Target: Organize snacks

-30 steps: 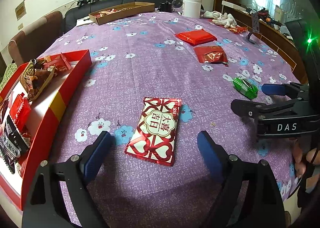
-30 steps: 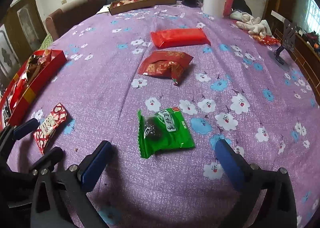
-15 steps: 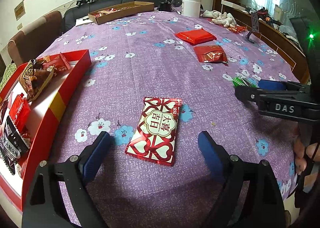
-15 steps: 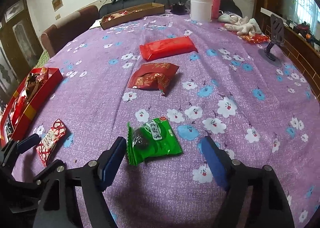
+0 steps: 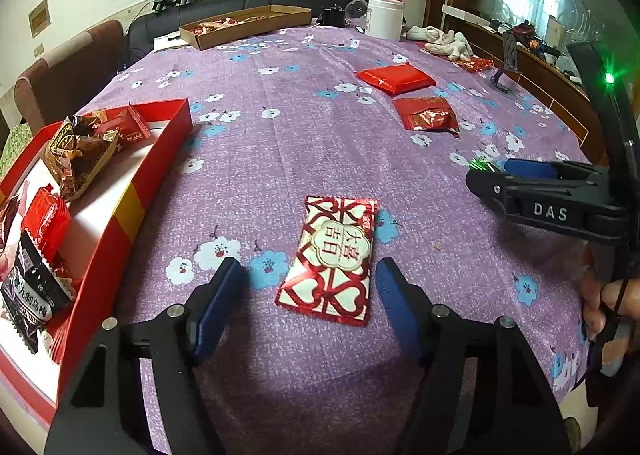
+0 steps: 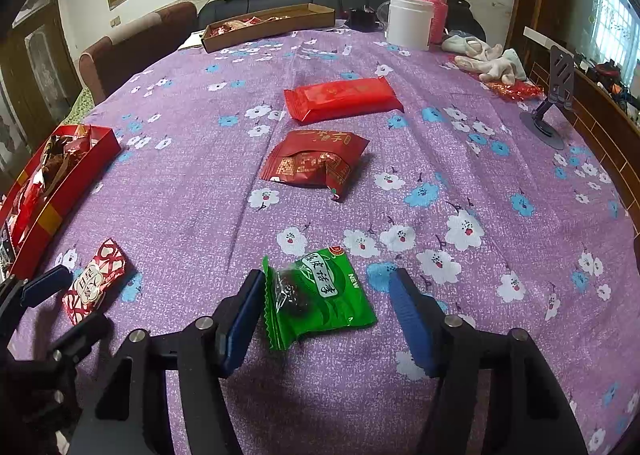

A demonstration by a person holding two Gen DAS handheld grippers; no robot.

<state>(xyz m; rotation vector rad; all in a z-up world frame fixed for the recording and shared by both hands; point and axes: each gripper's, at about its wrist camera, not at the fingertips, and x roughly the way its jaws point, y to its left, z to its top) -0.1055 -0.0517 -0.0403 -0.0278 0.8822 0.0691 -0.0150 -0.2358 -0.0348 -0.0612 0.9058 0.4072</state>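
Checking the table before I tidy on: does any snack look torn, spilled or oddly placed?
Nothing looks spilled. The dark red packet mid-table is crumpled, not flat like the long red packet behind it; whether it is torn I cannot tell. Four snacks lie loose on the cloth, outside the red tray.

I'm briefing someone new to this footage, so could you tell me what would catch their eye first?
Probably the purple flowered tablecloth, and on it two packets, each lying between the closing jaws of a gripper: a green snack packet at the right gripper and a red-and-white heart-patterned packet at the left gripper. Next, the red box of snacks at the table's left edge.
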